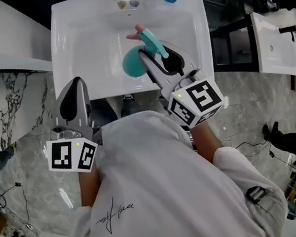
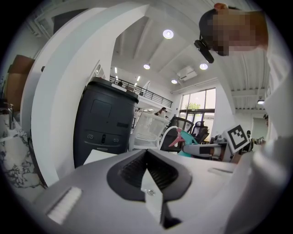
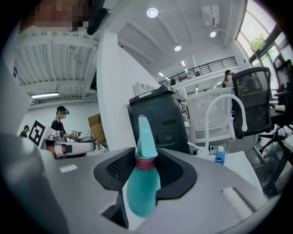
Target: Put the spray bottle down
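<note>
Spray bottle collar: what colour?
Maroon collar on a teal bottle; shows best in the right gripper view.

No words, brands or numbers can be read in any view. Left marker cube (image 1: 72, 155) and right marker cube (image 1: 197, 101): black-and-white square codes only, no characters. White shirt (image 1: 145, 166): a dark handwritten flourish (image 1: 115, 216) on the back (signature-like, its letters not decipherable). Small blue bottle (image 3: 220, 157): a pale label, its print too small to read.
</note>
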Demonstrator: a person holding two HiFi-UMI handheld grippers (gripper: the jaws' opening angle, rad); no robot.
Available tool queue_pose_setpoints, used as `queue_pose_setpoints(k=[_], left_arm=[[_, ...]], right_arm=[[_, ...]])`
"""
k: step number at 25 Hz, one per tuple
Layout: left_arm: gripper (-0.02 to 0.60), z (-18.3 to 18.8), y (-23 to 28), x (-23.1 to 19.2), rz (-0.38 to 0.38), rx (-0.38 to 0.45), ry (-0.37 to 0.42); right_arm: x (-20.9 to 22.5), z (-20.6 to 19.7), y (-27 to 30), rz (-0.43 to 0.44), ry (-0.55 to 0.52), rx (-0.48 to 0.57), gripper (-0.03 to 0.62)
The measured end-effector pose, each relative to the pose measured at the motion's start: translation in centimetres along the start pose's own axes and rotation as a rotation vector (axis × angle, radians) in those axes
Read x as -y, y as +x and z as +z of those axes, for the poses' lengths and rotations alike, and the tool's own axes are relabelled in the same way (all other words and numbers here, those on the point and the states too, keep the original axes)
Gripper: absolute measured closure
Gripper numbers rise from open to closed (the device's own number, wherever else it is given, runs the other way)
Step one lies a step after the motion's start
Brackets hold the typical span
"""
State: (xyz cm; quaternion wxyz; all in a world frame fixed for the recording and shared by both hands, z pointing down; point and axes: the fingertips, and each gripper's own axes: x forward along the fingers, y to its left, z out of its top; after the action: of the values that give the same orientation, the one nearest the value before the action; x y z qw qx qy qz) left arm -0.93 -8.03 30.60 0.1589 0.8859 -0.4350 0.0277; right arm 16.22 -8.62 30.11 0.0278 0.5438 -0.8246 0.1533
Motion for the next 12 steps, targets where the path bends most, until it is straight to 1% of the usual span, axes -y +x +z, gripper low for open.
queue_pose_setpoints(k=[4,12], left_arm=[[0.577,0.1,0.3,-0.8,-0.001,-0.005,-0.013],[0.577,0.8,2.0,-1.6,-0.036,-0.01,-0.009]], right_arm=[[0.5,0.5,0.9,-0.024,-0.005,0.003,0.459],[1.2,1.9,2.6,-0.026,-0.038,0.003,0.459]])
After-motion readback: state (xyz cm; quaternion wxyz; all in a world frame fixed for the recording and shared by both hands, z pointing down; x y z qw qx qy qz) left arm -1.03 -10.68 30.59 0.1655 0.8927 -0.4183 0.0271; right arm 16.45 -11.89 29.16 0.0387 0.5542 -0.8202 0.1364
